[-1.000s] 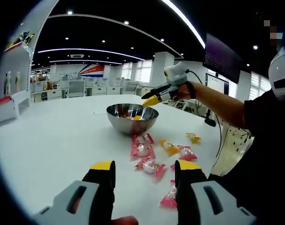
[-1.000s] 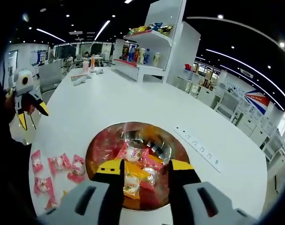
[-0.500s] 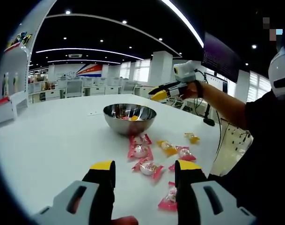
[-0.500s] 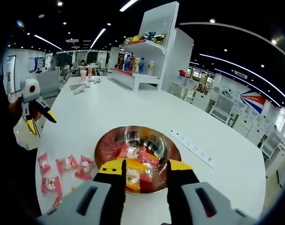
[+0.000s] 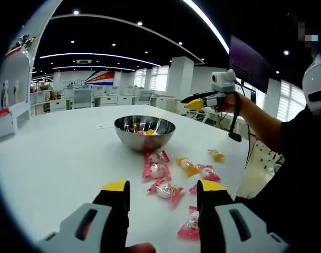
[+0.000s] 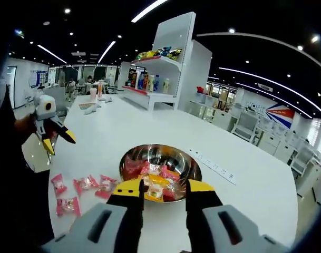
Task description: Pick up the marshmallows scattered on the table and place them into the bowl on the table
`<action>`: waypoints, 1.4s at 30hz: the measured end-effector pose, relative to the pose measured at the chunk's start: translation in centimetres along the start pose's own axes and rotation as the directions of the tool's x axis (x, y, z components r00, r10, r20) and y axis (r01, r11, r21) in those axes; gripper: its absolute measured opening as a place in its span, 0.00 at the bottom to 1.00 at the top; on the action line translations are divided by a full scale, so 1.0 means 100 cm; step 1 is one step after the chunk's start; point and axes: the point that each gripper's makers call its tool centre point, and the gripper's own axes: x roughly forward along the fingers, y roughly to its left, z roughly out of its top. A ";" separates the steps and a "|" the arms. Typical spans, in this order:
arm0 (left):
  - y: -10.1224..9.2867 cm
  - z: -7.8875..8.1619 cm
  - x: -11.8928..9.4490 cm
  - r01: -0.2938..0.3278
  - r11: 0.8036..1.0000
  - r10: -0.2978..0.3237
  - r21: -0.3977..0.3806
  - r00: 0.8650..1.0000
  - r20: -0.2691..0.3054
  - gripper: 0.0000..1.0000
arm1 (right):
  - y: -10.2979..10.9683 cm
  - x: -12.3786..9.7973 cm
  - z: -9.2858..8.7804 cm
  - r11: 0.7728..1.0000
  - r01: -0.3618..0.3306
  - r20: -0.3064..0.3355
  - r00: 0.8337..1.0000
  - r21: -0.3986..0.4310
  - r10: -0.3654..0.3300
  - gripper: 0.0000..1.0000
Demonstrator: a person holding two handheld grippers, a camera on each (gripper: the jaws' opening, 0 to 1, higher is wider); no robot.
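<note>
Left gripper view looks across a big white table (image 5: 55, 158). A shiny metal bowl (image 5: 145, 132) sits on it, with some wrapped sweets inside. In front of the bowl lie the marshmallows (image 5: 156, 170) in pink wrappers, and some in yellow wrappers (image 5: 189, 167), spread out on the table near the person's side. The left gripper (image 5: 163, 192) hangs above the table just short of them. Its two yellow-tipped jaws stand wide apart and there is nothing between them. One pink marshmallow (image 5: 190, 225) lies close by the right jaw.

Off to the right, a person's arm (image 5: 258, 124) holds the right gripper (image 5: 194, 103) up in the air, higher than the bowl and to its side.

Right gripper view looks down at the same bowl (image 6: 160, 167) from farther back. The right gripper (image 6: 165, 191) has its jaws apart too, and they hold nothing. Pink marshmallows (image 6: 86, 184) lie on the table left of the bowl. The left gripper (image 6: 57, 141) shows at the left side, jaws spread. White shelves (image 6: 165, 63) with bottles stand behind.
</note>
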 end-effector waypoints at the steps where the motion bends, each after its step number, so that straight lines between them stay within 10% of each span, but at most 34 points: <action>1: -0.001 0.000 0.000 0.000 1.000 0.000 0.000 1.000 0.000 0.52 | 0.000 -0.003 -0.001 1.000 0.005 0.005 1.000 0.005 -0.005 0.31; 42: -0.003 0.010 0.001 -0.008 1.000 0.008 0.018 1.000 0.012 0.52 | 0.045 -0.133 -0.076 0.943 0.177 0.123 0.968 0.281 -0.218 0.30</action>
